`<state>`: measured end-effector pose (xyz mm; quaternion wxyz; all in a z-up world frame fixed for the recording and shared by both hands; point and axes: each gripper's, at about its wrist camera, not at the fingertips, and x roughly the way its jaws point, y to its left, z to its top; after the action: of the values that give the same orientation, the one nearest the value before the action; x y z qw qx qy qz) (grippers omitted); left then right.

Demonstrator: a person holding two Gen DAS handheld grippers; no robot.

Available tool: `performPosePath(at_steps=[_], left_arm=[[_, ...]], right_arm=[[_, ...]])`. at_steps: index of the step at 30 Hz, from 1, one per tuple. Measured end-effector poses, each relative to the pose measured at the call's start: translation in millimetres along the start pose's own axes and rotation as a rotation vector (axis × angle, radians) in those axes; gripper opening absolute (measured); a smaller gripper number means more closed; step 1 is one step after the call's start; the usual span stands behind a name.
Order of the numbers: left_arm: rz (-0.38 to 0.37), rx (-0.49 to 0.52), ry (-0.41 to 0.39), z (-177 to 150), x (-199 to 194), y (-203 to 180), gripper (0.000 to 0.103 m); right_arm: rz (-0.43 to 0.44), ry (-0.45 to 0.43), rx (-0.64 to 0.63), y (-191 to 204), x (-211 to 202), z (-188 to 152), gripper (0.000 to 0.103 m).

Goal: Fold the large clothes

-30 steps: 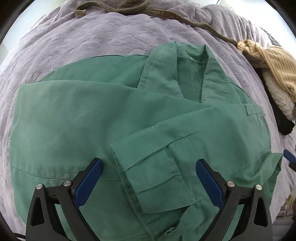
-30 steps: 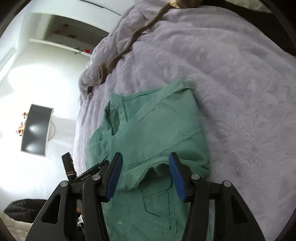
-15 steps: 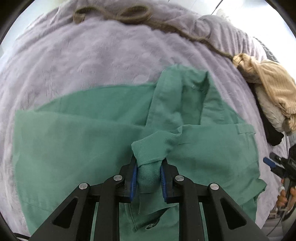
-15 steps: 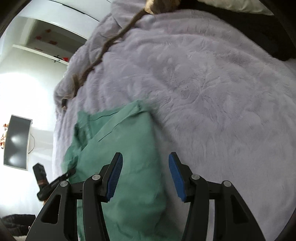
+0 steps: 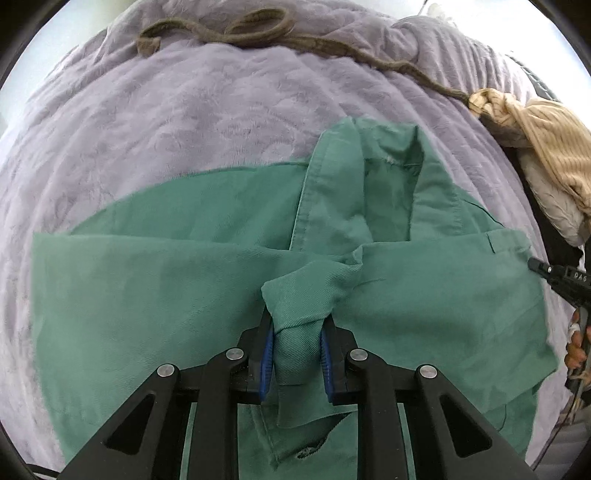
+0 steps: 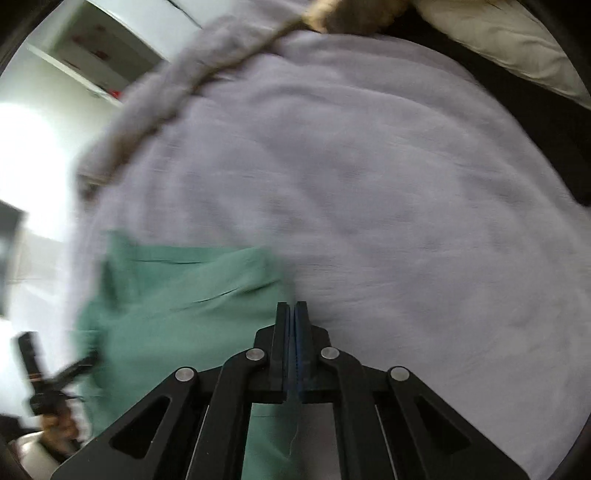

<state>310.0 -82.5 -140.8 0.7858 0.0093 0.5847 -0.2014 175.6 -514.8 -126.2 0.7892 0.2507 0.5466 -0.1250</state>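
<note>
Left gripper (image 5: 297, 350) clamped on a bunched-up sleeve cuff (image 5: 299, 317) of the green shirt (image 5: 147, 288), pads pressing the cloth from both sides. A sec ago those jaws stood wide over the flat cuff; shut since, cuff now pulled up into a peak off the shirt body. Grip looks solid, so sleeve prob. ready to be carried across for the next fold.

Right gripper (image 6: 293, 332) jaws just snapped together, pads meeting w/ no gap. Tips right at the shirt's right edge, where green meets the lilac blanket (image 6: 388, 221). A thin bit of green shows under the fingers, but right-wrist view too blurred to tell if any cloth is pinched. Half a sec ago jaws open w/ that same hem between them, so a hem grab seems the aim; not confirmed.

Shirt lies collar-up, spread over the near half of the bed; collar (image 5: 388, 177) towards the middle of the blanket, far edge of the blanket bare but for a brown cord (image 5: 258, 31). Heap of beige and cream clothes (image 5: 546, 155) at the bed's right edge, just beside the shirt's shoulder.

Containers: none in view.
</note>
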Motion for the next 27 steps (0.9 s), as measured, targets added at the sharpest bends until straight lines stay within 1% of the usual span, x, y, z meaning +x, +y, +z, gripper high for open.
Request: performPosePath(at_steps=[1,2,4,7,8,9,10,11,12,13,14,16,17,18,19,20,21,23,24,27], left_arm=[[0.006,-0.012,0.000,0,3,0,0.023],[0.009,-0.023,0.000,0,6,1,0.023],[0.012,-0.026,-0.006,-3,6,1,0.023],[0.017,0.010,-0.006,-3,5,-1,0.023],[0.016,0.011,-0.005,-3,5,0,0.023],[0.017,0.009,-0.004,-3,5,0,0.023],[0.018,0.005,-0.004,-3,5,1,0.023],[0.022,0.001,-0.006,-3,5,0,0.023],[0.026,-0.002,-0.007,-3,5,-1,0.023],[0.030,-0.003,-0.008,-3,5,-3,0.023],[0.034,-0.003,-0.008,-2,6,-5,0.023],[0.035,0.000,-0.004,-1,7,-5,0.023],[0.035,0.000,-0.004,-1,7,-5,0.023],[0.035,0.003,-0.003,-1,7,-6,0.023],[0.034,0.005,-0.003,-1,6,-6,0.023],[0.034,0.007,-0.004,-1,6,-6,0.023],[0.034,0.011,-0.005,-1,6,-6,0.023],[0.037,0.016,-0.006,-2,6,-7,0.023],[0.037,0.015,-0.007,-2,7,-7,0.023],[0.032,0.007,-0.008,-3,7,-7,0.023]], right_arm=[[0.035,0.013,0.055,-12,2,-4,0.001],[0.108,0.006,0.131,-24,-4,-11,0.001],[0.186,-0.014,0.192,-33,-22,-26,0.004],[0.371,-0.012,0.250,-36,-59,-63,0.018],[0.431,-0.006,0.266,-34,-70,-77,0.035],[0.499,0.007,0.282,-33,-80,-93,0.058],[0.552,0.023,0.298,-32,-85,-105,0.064],[0.602,0.048,0.325,-30,-86,-120,0.065],[0.649,0.091,0.363,-29,-81,-133,0.065],[0.666,0.126,0.401,-28,-74,-141,0.065],[0.666,0.154,0.441,-29,-63,-148,0.065],[0.639,0.151,0.484,-33,-49,-150,0.064],[0.641,0.136,0.514,-35,-43,-148,0.061],[0.655,0.117,0.549,-38,-38,-145,0.054],[0.648,0.094,0.569,-39,-35,-142,0.046],[0.601,0.072,0.568,-39,-35,-140,0.021],[0.507,0.066,0.542,-38,-34,-140,0.003],[0.366,0.070,0.483,-37,-31,-146,0.003],[0.311,0.091,0.458,-37,-26,-153,0.003],[0.305,0.103,0.442,-43,-17,-169,0.002]])
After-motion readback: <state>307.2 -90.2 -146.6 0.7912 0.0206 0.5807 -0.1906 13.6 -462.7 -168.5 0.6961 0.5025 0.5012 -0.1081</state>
